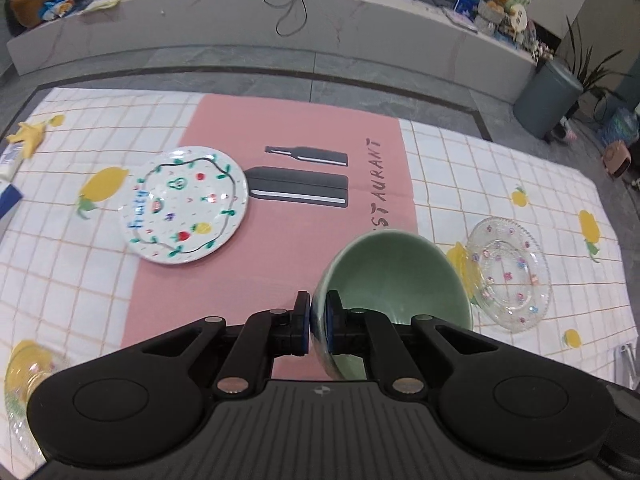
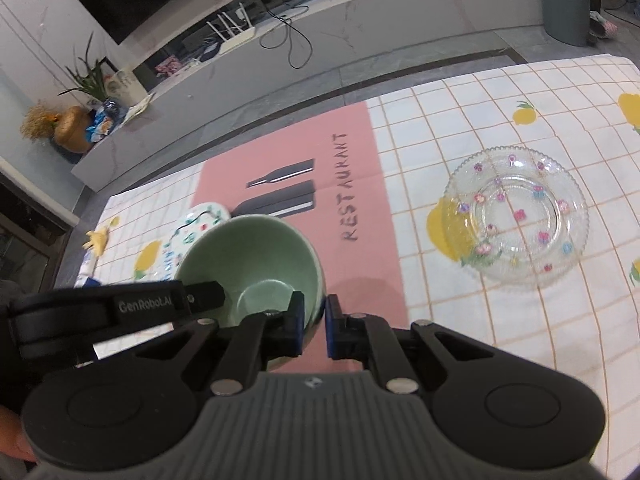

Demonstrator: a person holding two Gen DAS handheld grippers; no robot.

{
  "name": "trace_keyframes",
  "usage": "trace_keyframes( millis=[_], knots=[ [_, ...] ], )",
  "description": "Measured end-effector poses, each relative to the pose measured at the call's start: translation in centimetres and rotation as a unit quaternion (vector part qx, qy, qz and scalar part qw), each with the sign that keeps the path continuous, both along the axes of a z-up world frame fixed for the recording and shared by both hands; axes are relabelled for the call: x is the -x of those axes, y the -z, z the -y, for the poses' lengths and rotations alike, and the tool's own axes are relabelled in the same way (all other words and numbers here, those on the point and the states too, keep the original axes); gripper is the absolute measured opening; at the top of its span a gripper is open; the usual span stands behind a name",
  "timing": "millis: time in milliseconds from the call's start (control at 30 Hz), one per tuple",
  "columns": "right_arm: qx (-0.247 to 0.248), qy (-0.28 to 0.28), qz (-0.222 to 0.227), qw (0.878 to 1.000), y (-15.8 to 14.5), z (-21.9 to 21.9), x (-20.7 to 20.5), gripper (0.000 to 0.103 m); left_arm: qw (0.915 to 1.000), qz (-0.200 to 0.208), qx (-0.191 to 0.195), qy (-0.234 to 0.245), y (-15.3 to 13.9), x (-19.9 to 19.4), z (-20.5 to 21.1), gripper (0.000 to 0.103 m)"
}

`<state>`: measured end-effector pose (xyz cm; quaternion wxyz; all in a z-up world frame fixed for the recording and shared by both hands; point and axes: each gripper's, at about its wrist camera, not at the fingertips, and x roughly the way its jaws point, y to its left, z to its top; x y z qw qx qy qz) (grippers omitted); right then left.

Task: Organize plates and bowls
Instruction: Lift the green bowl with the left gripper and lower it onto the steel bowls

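My left gripper [image 1: 317, 320] is shut on the near rim of a pale green bowl [image 1: 394, 276], which hangs tilted above the pink mat. In the right wrist view the green bowl [image 2: 248, 256] sits at lower left with the left gripper's finger [image 2: 200, 296] reaching in over its rim. My right gripper [image 2: 314, 326] has its pads either side of the bowl's right rim with a narrow gap; whether they touch is unclear. A white painted plate [image 1: 186, 204] lies left on the mat. A clear glass plate [image 1: 508, 274] with flowers lies right, also in the right wrist view [image 2: 518, 216].
A pink "RESTAURANT" mat [image 1: 304, 128] covers the middle of a checked lemon tablecloth [image 1: 500, 168]. Another glass dish [image 1: 24, 376] shows at the near left edge. A banana peel [image 1: 30, 136] and small packets lie at far left. A grey bin [image 1: 548, 96] stands beyond the table.
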<state>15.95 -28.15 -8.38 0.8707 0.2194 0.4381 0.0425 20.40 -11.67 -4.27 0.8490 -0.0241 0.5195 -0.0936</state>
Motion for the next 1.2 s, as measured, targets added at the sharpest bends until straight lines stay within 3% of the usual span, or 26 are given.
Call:
trace_keyframes(
  millis=[267,433,733,1000,1200],
  knots=[
    [-0.004,-0.014,0.042,0.999,-3.1,-2.0,5.8,0.008,0.9992,0.034,0.013,-0.015,-3.4,5.7,-2.8,0.008],
    [0.002,-0.040,0.049,0.998,-4.0,-3.8,8.6,0.008,0.9985,0.034,0.025,-0.034,-4.0,8.7,-5.2,0.009],
    [0.006,-0.075,0.016,0.997,-2.7,-5.9,11.5,0.008,0.9955,-0.010,0.065,-0.067,-1.7,12.3,-8.7,0.010],
    [0.021,-0.084,-0.024,0.996,0.1,-6.8,11.9,0.006,0.9955,-0.040,0.062,-0.060,1.0,13.4,-9.3,0.011],
    [0.045,-0.083,-0.029,0.995,0.5,-7.1,12.0,0.005,0.9978,-0.044,0.039,-0.032,1.8,13.5,-8.4,0.011]
  ],
)
